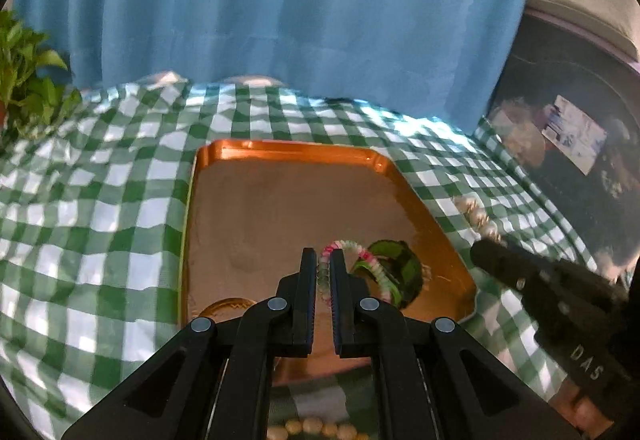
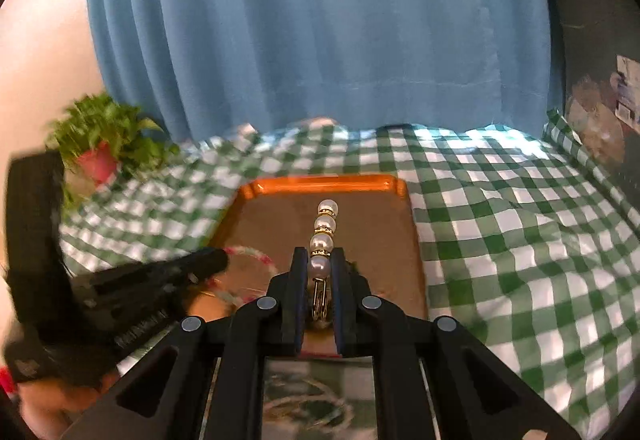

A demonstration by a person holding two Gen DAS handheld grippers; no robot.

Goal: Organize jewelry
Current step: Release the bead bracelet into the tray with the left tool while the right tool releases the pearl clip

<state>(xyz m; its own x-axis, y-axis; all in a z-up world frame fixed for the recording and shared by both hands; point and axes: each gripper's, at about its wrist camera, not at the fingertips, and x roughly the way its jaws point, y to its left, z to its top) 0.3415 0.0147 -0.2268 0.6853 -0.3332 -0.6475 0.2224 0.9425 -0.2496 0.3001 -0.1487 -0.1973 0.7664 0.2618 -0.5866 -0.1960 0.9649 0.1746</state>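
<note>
- The pearl bracelet [image 2: 323, 236] is clamped at its near end between the fingers of the right gripper [image 2: 319, 272]; its row of pearls runs straight away from the camera, over the copper tray [image 2: 372, 224], toward the tray's far rim.
- A gold clasp [image 2: 319, 298] hangs from the bracelet's near end, between the fingers.
- The pink-and-green beaded bracelet [image 1: 362, 260] is pinched on its left side by the left gripper [image 1: 323, 272], whose fingers are closed on the beads; the loop curves to the right, over the tray.
- Just beside that loop, a green bangle [image 1: 400, 264] lies in the tray's near right corner.
- A gold bangle [image 1: 224, 308] shows partly at the tray's near left edge.
- The tray rests on a green-and-white checked cloth [image 1: 100, 207].
- A potted plant [image 2: 104, 143] stands at the cloth's far left, before a blue curtain [image 2: 312, 31].
</note>
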